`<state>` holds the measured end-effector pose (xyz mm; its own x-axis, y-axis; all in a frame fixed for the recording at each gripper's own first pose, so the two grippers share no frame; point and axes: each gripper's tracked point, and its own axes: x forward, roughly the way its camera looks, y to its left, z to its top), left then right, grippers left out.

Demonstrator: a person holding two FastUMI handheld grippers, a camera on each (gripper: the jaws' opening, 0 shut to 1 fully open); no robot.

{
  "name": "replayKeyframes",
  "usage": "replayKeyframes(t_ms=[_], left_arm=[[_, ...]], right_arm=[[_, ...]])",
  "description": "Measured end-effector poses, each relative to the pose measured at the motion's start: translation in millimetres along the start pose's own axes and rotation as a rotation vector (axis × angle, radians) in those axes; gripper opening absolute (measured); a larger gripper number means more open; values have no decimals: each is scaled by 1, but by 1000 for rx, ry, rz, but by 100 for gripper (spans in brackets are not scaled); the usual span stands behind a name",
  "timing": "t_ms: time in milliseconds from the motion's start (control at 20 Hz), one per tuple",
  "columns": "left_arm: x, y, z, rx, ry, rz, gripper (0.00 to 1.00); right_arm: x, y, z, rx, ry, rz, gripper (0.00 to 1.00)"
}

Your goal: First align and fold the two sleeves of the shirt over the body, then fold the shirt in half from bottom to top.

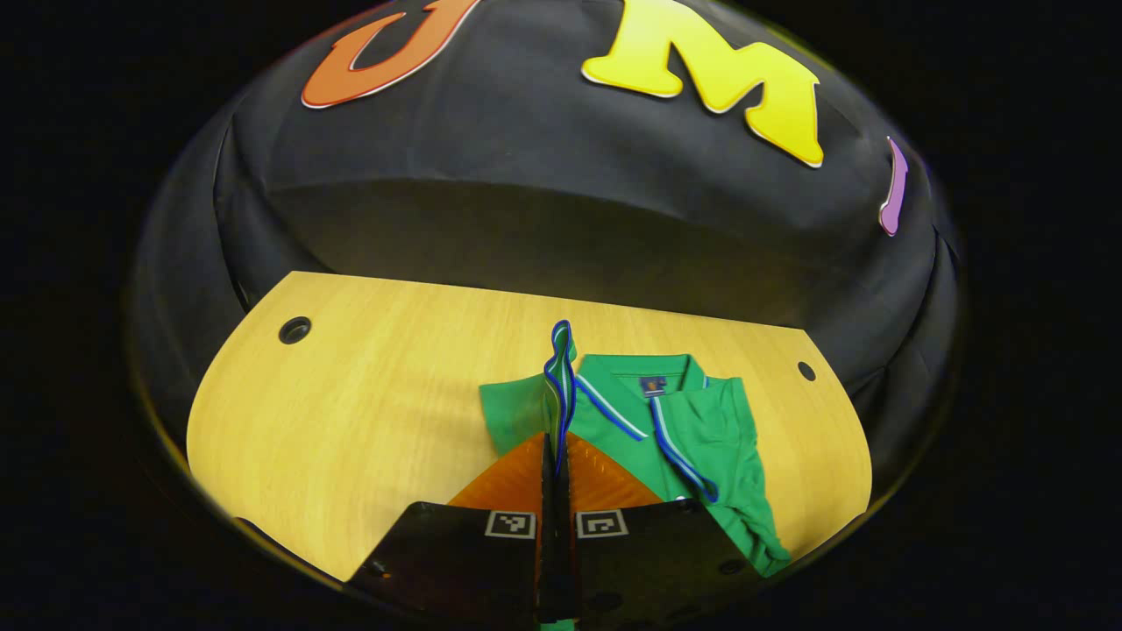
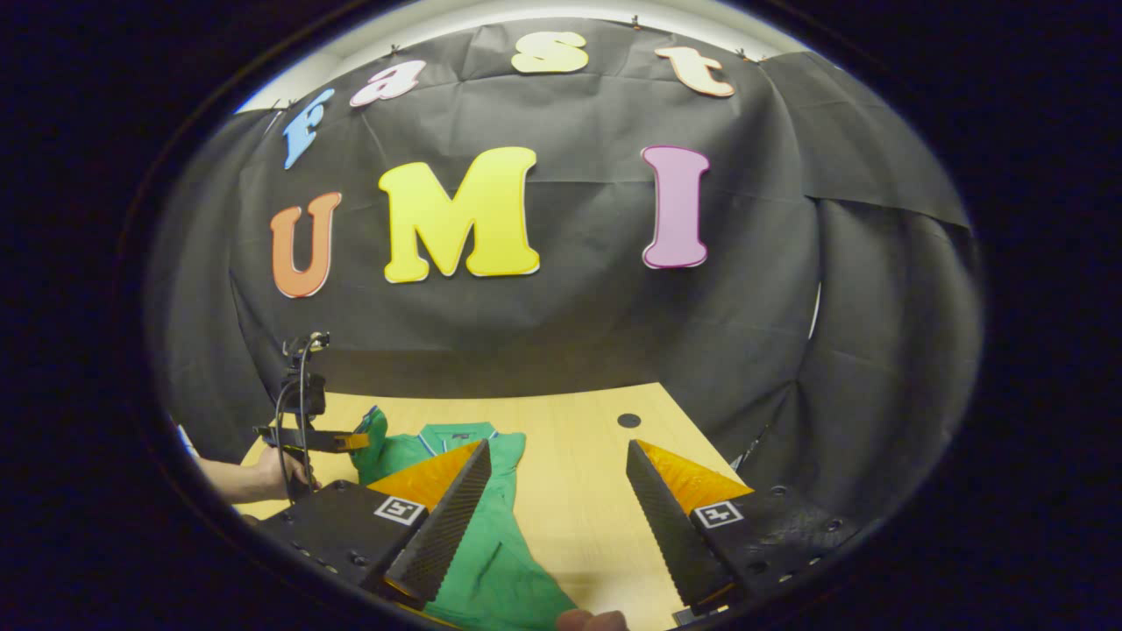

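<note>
Left gripper (image 1: pixel 557 438) clamps the raised left sleeve (image 1: pixel 561 372) to carry it over the shirt (image 1: pixel 701 429) lying on the table (image 1: pixel 368 403), while right gripper (image 2: pixel 557 491) hangs parted above, empty.

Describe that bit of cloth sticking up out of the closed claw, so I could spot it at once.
Start at the wooden table before the black cloth wall, then find the green polo shirt lying on it. At the shirt's near side the left claw is pinched shut on a sleeve, which it holds up on edge. Unlike the flat sleeve opposite, it stands upright, its blue-and-white trimmed cuff topmost.
</note>
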<state>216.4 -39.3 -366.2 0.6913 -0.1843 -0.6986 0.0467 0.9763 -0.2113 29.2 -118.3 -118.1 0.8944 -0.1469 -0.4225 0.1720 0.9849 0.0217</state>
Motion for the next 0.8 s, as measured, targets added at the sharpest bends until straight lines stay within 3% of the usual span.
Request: replayKeyframes(t_ms=[400,500,550,800], left_arm=[[34,-67,-11,52,33,-25,6],[39,-77,-11,54,27,-39,13],[37,-81,-10,51,24,-45,5],[15,-66,6,45,-30,-5,100]], right_arm=[[-12,-49,2,38,-7,-100,95],[-14,-51,3,36,-5,-106,95],[-14,-49,4,33,-6,-105,95],[-10,-32,8,20,-17,-70,94]])
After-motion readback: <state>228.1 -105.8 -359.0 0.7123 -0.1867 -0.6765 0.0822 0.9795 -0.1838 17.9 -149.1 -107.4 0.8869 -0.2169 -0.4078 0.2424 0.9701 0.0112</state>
